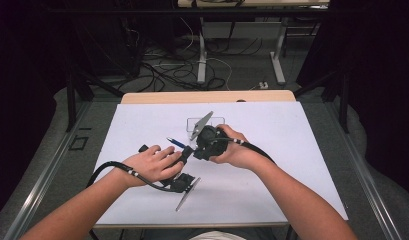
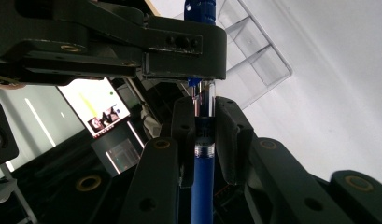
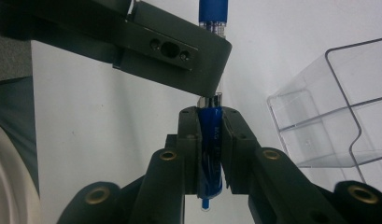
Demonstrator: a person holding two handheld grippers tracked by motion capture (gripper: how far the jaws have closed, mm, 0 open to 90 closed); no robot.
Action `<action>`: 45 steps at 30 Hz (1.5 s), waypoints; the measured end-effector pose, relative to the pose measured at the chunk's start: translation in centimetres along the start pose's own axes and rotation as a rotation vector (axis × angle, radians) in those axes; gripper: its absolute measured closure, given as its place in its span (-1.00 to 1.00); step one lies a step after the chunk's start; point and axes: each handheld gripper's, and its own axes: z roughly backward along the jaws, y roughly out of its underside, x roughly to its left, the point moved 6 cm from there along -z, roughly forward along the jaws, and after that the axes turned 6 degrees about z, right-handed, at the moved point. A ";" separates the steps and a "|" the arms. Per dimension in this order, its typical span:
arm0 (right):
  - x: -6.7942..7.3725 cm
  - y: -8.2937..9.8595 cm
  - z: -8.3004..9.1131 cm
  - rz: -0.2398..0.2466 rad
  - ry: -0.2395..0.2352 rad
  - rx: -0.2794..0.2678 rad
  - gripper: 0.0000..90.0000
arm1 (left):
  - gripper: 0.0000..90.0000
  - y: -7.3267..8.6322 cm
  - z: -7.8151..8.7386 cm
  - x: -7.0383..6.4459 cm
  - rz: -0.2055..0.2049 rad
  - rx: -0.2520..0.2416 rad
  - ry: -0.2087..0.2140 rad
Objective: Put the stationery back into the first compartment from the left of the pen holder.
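Both claws clamp one blue pen above the table: left claw and right claw on opposite ends, likely to pull it apart.

**The tally at the table**

One blue plastic pen was on show. One clear plastic compartment tray sat on one white tabletop. Two black two-jaw grippers were counted, left gripper and right gripper, and two hands held them.
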 end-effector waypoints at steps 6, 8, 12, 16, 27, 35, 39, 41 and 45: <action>-0.4 -0.1 -0.1 -0.010 0.019 -0.007 0.78 | 0.61 0.4 -0.1 -0.4 0.033 0.011 0.017; -0.5 -0.1 -0.1 -0.010 0.020 -0.010 0.78 | 0.59 0.5 0.0 -0.5 0.062 0.015 0.063; -1.1 -0.1 0.0 -0.030 0.049 -0.016 0.78 | 0.48 0.9 0.1 -0.2 0.045 0.028 0.018; -1.7 -0.2 0.1 -0.036 0.071 -0.031 0.78 | 0.40 0.8 0.0 -0.4 0.082 -0.001 0.019; -2.9 -0.6 1.1 -0.104 0.131 -0.089 0.78 | 0.26 1.3 -0.3 -1.4 0.335 0.016 0.076; -3.9 -1.0 1.7 -0.148 0.169 -0.151 0.78 | 0.16 1.7 -0.6 -1.6 0.480 0.020 0.087; -4.2 -1.4 2.1 -0.163 0.191 -0.191 0.78 | 0.12 2.1 -1.0 -2.2 0.643 0.043 0.151; -4.4 -1.5 2.3 -0.163 0.196 -0.198 0.78 | 0.11 2.4 -1.1 -2.3 0.719 0.047 0.163; -4.6 -1.7 2.4 -0.177 0.203 -0.217 0.78 | 0.04 3.6 -1.0 -2.0 0.866 0.074 0.172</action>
